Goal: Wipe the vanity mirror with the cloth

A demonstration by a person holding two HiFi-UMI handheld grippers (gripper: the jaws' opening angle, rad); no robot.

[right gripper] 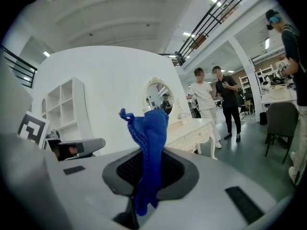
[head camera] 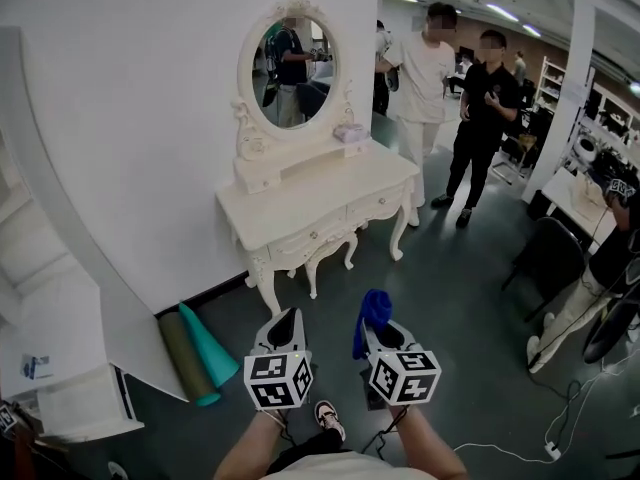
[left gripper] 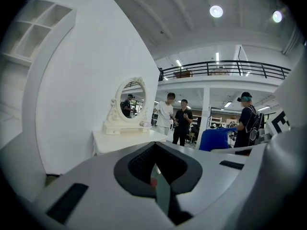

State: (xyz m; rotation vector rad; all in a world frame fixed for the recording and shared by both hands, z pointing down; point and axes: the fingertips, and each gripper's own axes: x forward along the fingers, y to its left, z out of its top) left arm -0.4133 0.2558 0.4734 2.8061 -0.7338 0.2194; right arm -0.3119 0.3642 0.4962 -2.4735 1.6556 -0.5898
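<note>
A white vanity table [head camera: 300, 208] with an oval mirror [head camera: 290, 73] stands against the white wall, some way ahead of me. In the head view both grippers are held low over the dark floor, well short of the table. My right gripper [head camera: 378, 326] is shut on a blue cloth [head camera: 373, 313], which sticks up from its jaws [right gripper: 149, 143]. My left gripper [head camera: 283, 326] is shut with nothing in it [left gripper: 156, 169]. The mirror [left gripper: 130, 99] shows far off in the left gripper view, and small [right gripper: 157, 96] in the right gripper view.
Two people [head camera: 455, 98] stand to the right of the vanity. Rolled mats [head camera: 200, 353] lean at the wall's foot to my left, beside a white shelf unit [head camera: 60, 378]. A dark chair [head camera: 550, 258] and floor cables [head camera: 560, 418] are at right.
</note>
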